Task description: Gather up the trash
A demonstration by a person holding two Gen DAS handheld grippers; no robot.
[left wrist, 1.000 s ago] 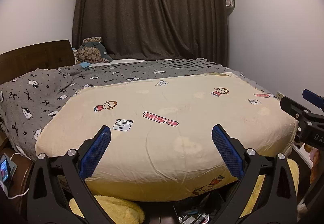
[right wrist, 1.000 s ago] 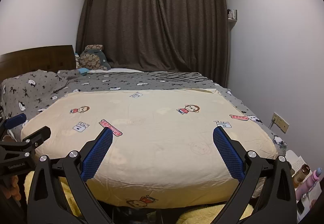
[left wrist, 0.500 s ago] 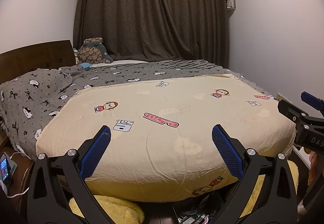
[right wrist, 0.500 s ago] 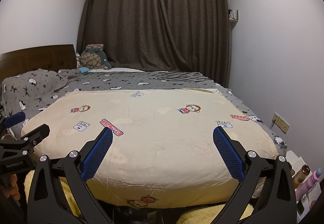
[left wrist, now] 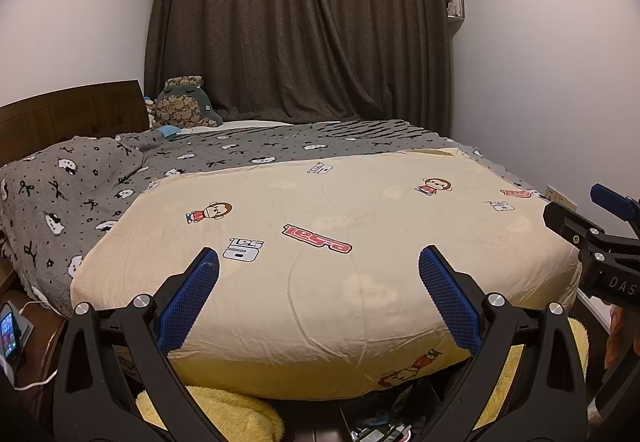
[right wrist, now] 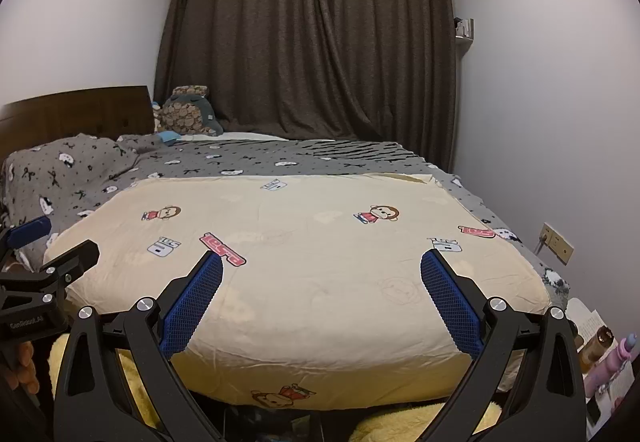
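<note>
My left gripper (left wrist: 318,262) is open and empty, held above the near edge of a bed with a cream cartoon-print quilt (left wrist: 320,226). My right gripper (right wrist: 320,266) is also open and empty over the same quilt (right wrist: 304,238). Each gripper shows at the edge of the other's view: the right gripper (left wrist: 592,234) and the left gripper (right wrist: 48,258). No piece of trash stands out on the bed. Some small mixed items lie in shadow on the floor below the bed's near edge (left wrist: 376,426); I cannot tell what they are.
A grey patterned blanket (left wrist: 80,186) covers the bed's left side, with a plush toy (left wrist: 184,108) at the back. Yellow fluffy mats (left wrist: 224,414) lie on the floor. A phone (left wrist: 10,330) lies at left. Bottles (right wrist: 616,358) stand at right. Dark curtains (right wrist: 312,42) hang behind.
Both views have shifted only slightly; the grippers drifted a little over the quilt. Both stay open and empty.
</note>
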